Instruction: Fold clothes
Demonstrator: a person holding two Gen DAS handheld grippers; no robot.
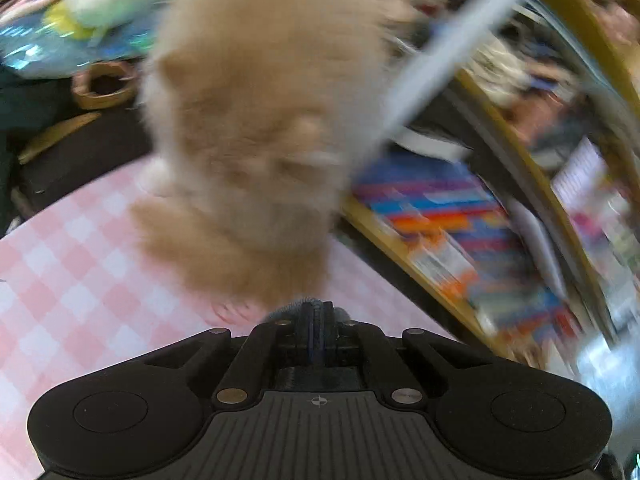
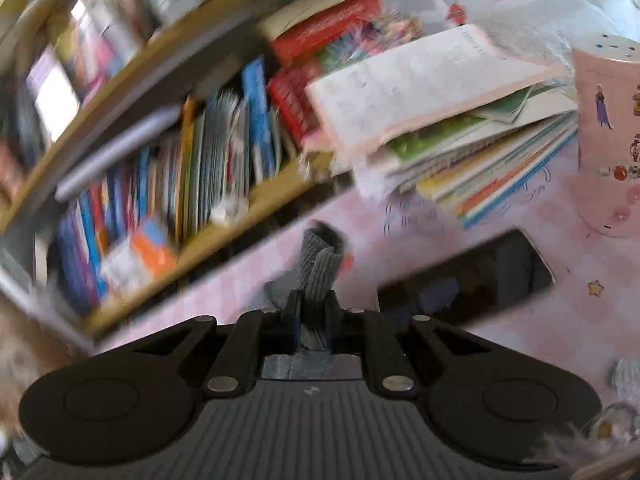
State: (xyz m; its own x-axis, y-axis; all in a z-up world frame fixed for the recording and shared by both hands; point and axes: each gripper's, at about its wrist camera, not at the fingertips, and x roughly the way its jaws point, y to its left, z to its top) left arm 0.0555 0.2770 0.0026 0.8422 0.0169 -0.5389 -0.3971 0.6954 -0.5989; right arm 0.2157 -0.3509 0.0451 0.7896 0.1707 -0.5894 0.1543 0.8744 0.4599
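Observation:
A fluffy beige garment (image 1: 248, 136) hangs in front of my left gripper (image 1: 316, 312), over a pink checked tablecloth (image 1: 72, 280). The left jaws are shut on a grey ribbed edge of it (image 1: 296, 306). In the right wrist view my right gripper (image 2: 314, 304) is shut on a grey ribbed knit cuff (image 2: 320, 264) that stands up between the jaws. A blurred bit of the beige fluff shows at that view's left edge (image 2: 16, 364). Both views are motion-blurred.
A wooden bookshelf full of books (image 2: 160, 168) stands close, also in the left wrist view (image 1: 460, 232). A stack of books (image 2: 460, 128), a pink canister (image 2: 608, 132) and a dark phone (image 2: 468, 276) lie on the pink table. A small basket (image 1: 104, 88) sits far left.

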